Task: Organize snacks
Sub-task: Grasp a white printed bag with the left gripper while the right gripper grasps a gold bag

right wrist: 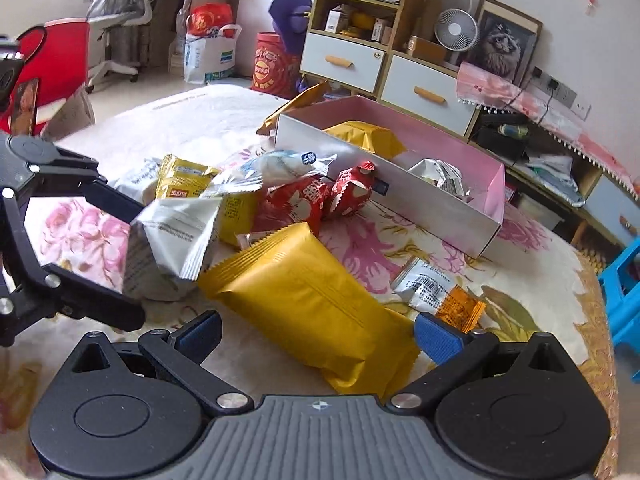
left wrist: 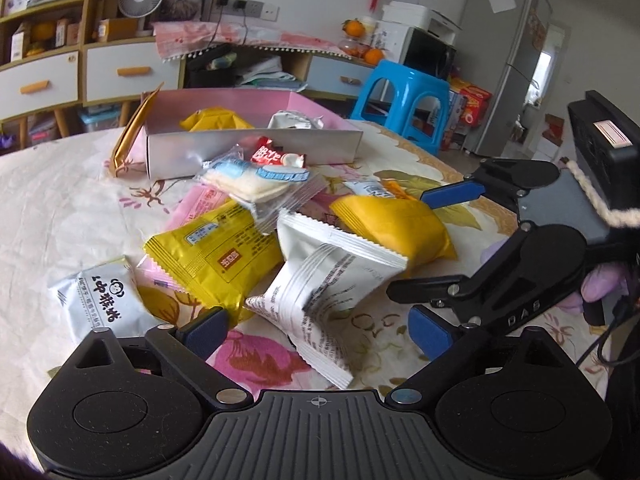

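on the flowered worktop (left wrist: 60, 184), nearest the left claw (left wrist: 316, 330), lies a white packet (left wrist: 316, 300) between its spread blue pads, neither pad touching it; the claw stands wide open. just past it sit two yellow packets, one large with printed labels (left wrist: 218, 256) and one plain (left wrist: 394, 226), and a small white packet with a panda mark (left wrist: 98, 304) lies off to the left. a clear wrapper holding a pale cracker (left wrist: 256, 184) rests on top of the pile, with a red wrapper (left wrist: 276, 156) behind it. farthest is the pink box (left wrist: 256, 146), holding one yellow packet and one silvery white one, with a gold pouch (left wrist: 134, 128) leaning on its left end.

the right wrist view shows what the left hides: the red wrappers number two (right wrist: 320, 196), and a small barcode packet (right wrist: 426, 286) with an orange sachet (right wrist: 460, 306) lies apart to the right. there the plain yellow packet (right wrist: 312, 304) lies lengthwise between the right claw's (right wrist: 318, 334) pads, which are also open and not pressing it.

the left view alone shows the right claw from the side, low over the worktop and pointing left at the pile, held by a hand in a purple glove (left wrist: 600, 284).
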Demonstrator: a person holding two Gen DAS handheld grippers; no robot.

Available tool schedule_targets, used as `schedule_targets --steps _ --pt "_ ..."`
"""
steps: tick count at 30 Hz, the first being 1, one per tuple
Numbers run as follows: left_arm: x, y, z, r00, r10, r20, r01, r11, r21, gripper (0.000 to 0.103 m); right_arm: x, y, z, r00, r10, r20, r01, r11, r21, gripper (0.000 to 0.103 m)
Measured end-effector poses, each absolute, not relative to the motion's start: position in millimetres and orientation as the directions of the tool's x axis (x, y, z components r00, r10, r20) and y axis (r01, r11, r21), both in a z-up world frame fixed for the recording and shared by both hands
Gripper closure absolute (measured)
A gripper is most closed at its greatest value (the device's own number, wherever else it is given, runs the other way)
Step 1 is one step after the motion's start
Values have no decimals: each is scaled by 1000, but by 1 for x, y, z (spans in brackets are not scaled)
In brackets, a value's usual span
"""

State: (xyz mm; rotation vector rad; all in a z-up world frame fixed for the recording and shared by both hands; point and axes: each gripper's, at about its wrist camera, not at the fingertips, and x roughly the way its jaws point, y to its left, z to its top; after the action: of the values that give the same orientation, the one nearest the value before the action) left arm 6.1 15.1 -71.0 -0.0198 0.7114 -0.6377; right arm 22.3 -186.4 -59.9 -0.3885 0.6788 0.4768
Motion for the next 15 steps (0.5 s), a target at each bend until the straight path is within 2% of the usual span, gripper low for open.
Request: schedule_targets --steps 8,10,15 --pt "16 15 -75 606 -526 -596 493 837 -238 16 32 -180 -63 697 278 -661 -544 805 -235 13" --pt "16 15 -76 613 -521 -594 488 841 -234 22 34 -178 -63 698 279 -659 -546 803 -239 15" --pt "17 18 -75 616 -517 -594 480 845 -238 29 33 -176 -62 708 281 -647 -548 797 -254 23"
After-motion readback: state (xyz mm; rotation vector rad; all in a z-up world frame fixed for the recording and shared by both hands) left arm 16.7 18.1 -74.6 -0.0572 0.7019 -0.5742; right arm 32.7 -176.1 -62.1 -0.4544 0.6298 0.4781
